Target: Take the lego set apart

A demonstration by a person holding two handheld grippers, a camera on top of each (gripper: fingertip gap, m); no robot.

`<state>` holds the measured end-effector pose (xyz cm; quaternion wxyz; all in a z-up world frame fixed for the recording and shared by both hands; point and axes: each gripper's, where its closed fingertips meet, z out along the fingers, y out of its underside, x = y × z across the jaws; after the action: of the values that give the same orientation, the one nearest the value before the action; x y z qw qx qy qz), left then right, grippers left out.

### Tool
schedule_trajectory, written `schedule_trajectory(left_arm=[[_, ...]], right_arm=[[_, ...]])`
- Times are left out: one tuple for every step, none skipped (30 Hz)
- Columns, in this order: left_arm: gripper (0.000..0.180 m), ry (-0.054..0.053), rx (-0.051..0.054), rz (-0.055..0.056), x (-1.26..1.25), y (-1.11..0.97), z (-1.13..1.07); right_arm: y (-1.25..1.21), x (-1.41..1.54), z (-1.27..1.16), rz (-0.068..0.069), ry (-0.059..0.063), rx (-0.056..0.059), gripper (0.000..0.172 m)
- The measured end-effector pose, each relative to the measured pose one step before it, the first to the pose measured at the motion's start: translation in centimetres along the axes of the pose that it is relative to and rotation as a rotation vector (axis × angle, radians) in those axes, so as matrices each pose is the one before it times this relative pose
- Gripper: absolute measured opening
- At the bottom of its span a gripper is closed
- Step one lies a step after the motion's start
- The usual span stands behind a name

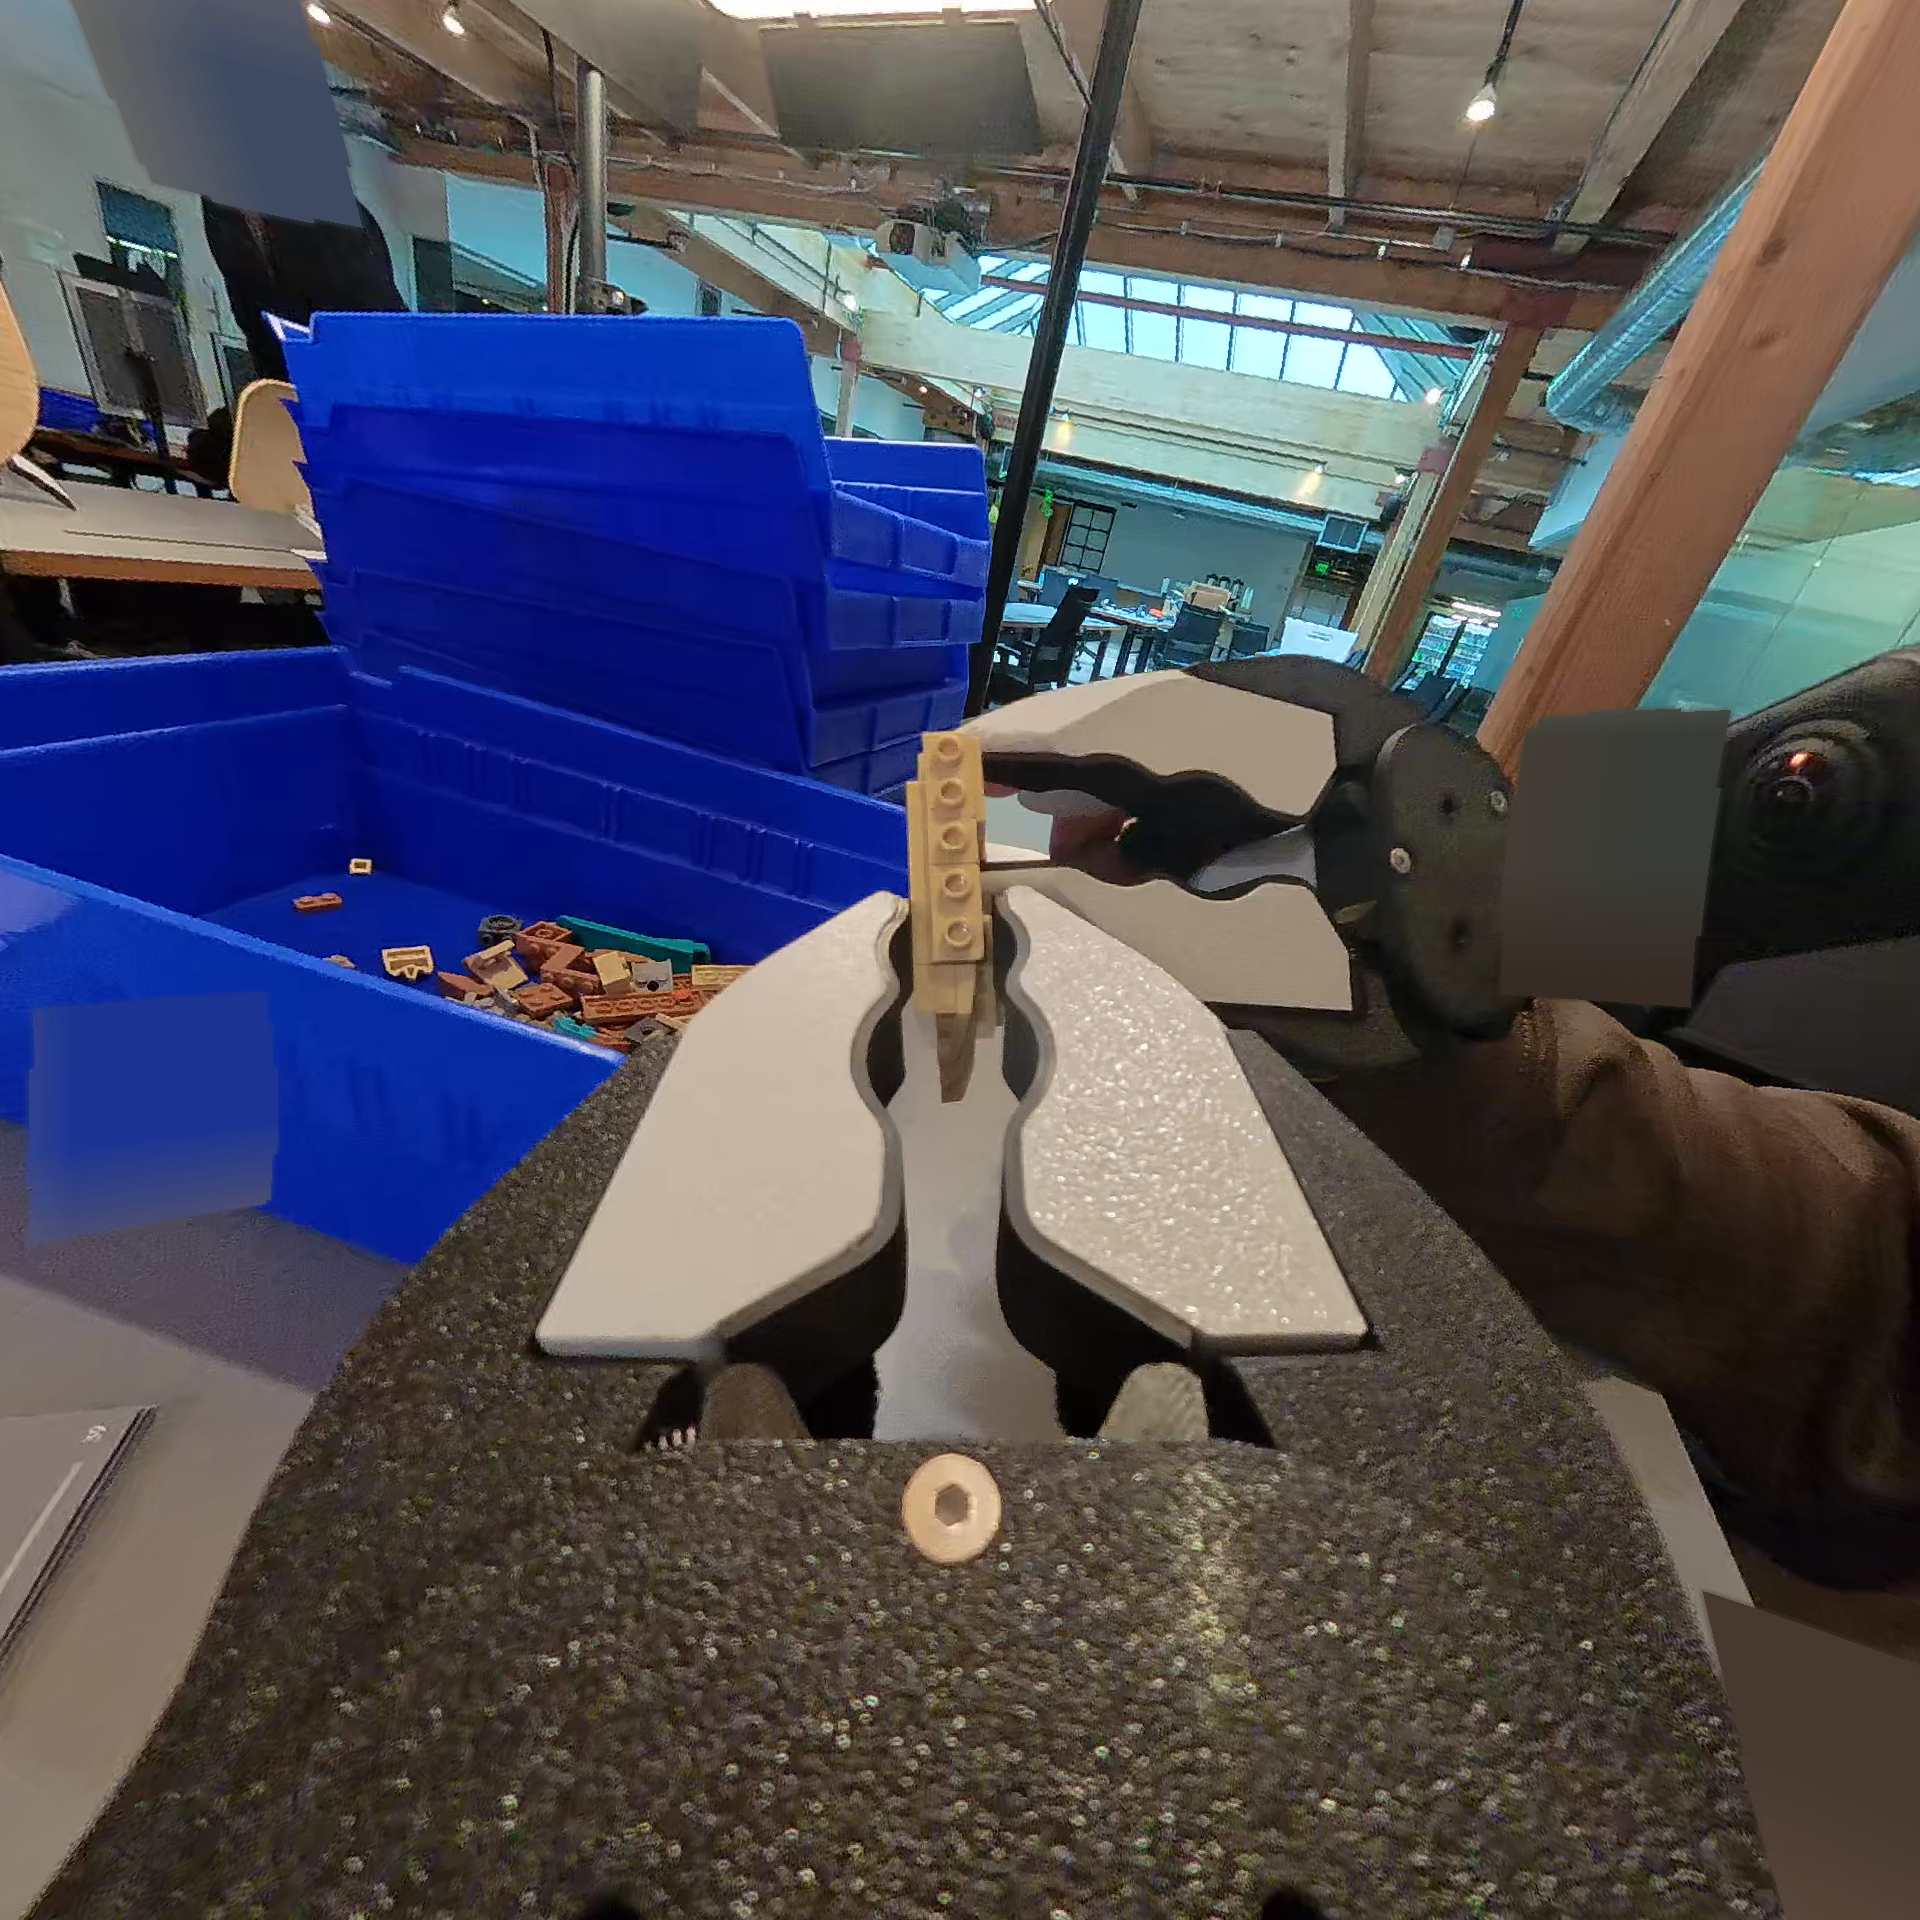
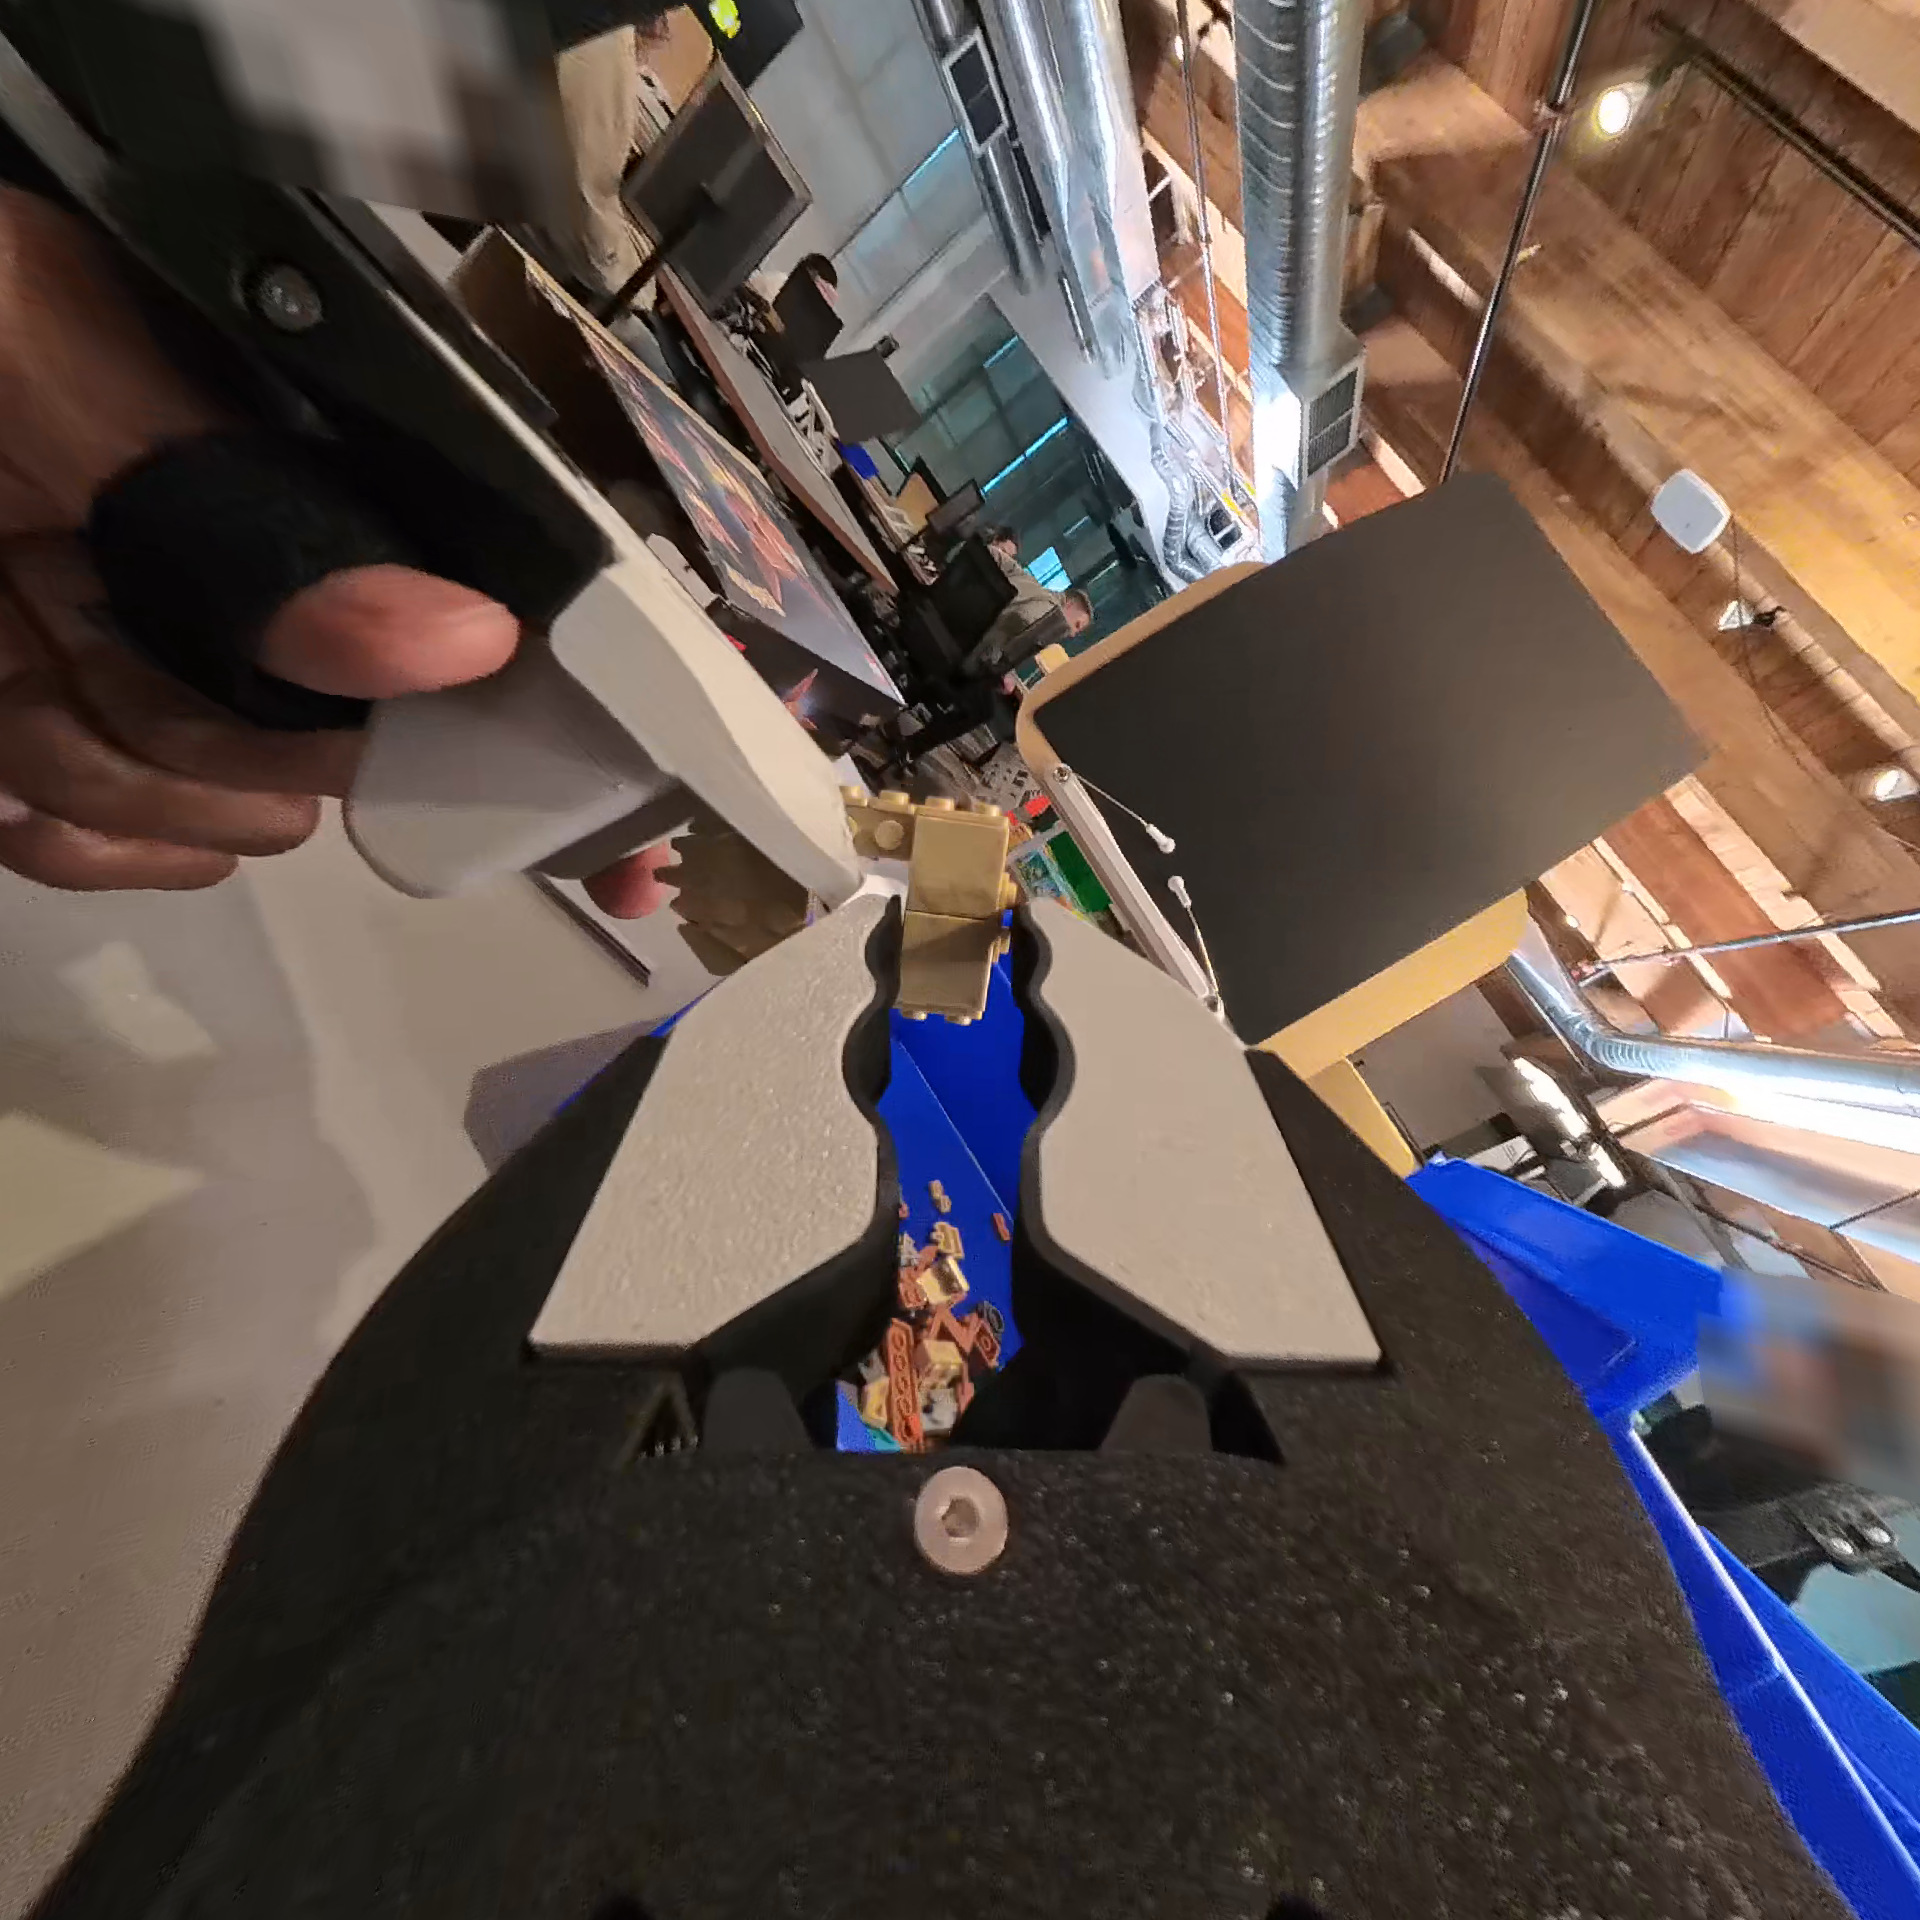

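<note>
A tan brick assembly point(image 1: 951, 883), long axis upright, is clamped low by the left gripper point(image 1: 951, 925); its upper end is clamped by the right gripper point(image 2: 951, 935) from the right.

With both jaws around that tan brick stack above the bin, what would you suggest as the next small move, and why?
Probably a gentle squeeze together along the stack. The left gripper clamps the lower end of the tan brick assembly, and the right gripper closes on its other end, so both ends look secured. It hangs over the blue bin of loose bricks, so a dropped piece would land there.
</note>
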<state>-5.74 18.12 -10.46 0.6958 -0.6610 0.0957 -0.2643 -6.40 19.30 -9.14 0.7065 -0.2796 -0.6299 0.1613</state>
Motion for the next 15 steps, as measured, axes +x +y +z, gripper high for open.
schedule_trajectory(left_arm=[[0.014, -0.0007, -0.0016, 0.0133, 0.099, -0.013, 0.023], [0.014, -0.0029, -0.0063, 0.0187, 0.076, 0.025, 0.003], [0.014, -0.0048, -0.0068, 0.0204, 0.035, 0.023, -0.016], [0.014, -0.001, -0.0066, 0.0167, 0.057, 0.028, -0.01], [0.014, 0.0001, -0.0075, 0.0138, 0.065, 0.034, -0.009], [0.014, 0.0003, -0.0073, 0.0159, 0.057, 0.019, -0.016], [0.014, 0.0009, -0.0067, 0.0195, 0.068, -0.01, -0.018], [0.015, -0.0009, -0.0064, 0.0206, 0.061, -0.015, -0.025], [0.015, -0.0026, -0.0044, 0.0194, 0.067, -0.034, -0.011], [0.015, -0.0019, -0.0003, 0.0169, 0.074, -0.055, -0.017], [0.016, 0.0004, -0.0022, 0.012, 0.07, -0.015, -0.012], [0.016, 0.0018, -0.0069, 0.0069, 0.048, 0.065, 0.004], [0.016, 0.0001, -0.0125, 0.0017, -0.023, 0.126, 0.018], [0.016, -0.0008, -0.0146, 0.0008, -0.046, 0.142, 0.016], [0.017, -0.0001, -0.0106, 0.0039, -0.046, 0.047, -0.04]], right_arm=[[0.007, 0.006, 0.018, 0.0096, -0.0026, -0.007, 0.02], [0.04, -0.032, 0.025, 0.0094, -0.0052, -0.0076, 0.02], [0.012, -0.02, 0.007, -0.0013, -0.0011, -0.0048, 0.019], [-0.038, 0.012, -0.031, -0.0126, 0.0044, -0.0017, 0.019], [-0.043, 0.003, -0.043, -0.0128, 0.0044, -0.0027, 0.019], [-0.055, 0.007, -0.049, -0.0051, 0.0009, -0.0015, 0.019], [-0.067, 0.02, -0.064, 0.0045, -0.0032, 0.0016, 0.019], [-0.06, -0.02, -0.052, 0.0093, -0.0071, 0.002, 0.019], [-0.06, -0.003, -0.059, 0.0075, -0.0063, 0.0025, 0.018], [-0.07, -0.009, -0.062, 0.0048, -0.0044, 0.0032, 0.018], [-0.054, -0.018, -0.062, 0.0036, -0.0056, 0.0018, 0.018], [0.011, -0.047, -0.037, 0.0013, -0.0072, -0.0017, 0.018], [0.088, -0.075, 0.012, -0.0016, -0.0065, -0.0056, 0.018], [0.078, -0.083, 0.031, -0.0035, -0.0042, -0.005, 0.018], [0.022, -0.068, 0.037, -0.0024, -0.0022, -0.0011, 0.018]])
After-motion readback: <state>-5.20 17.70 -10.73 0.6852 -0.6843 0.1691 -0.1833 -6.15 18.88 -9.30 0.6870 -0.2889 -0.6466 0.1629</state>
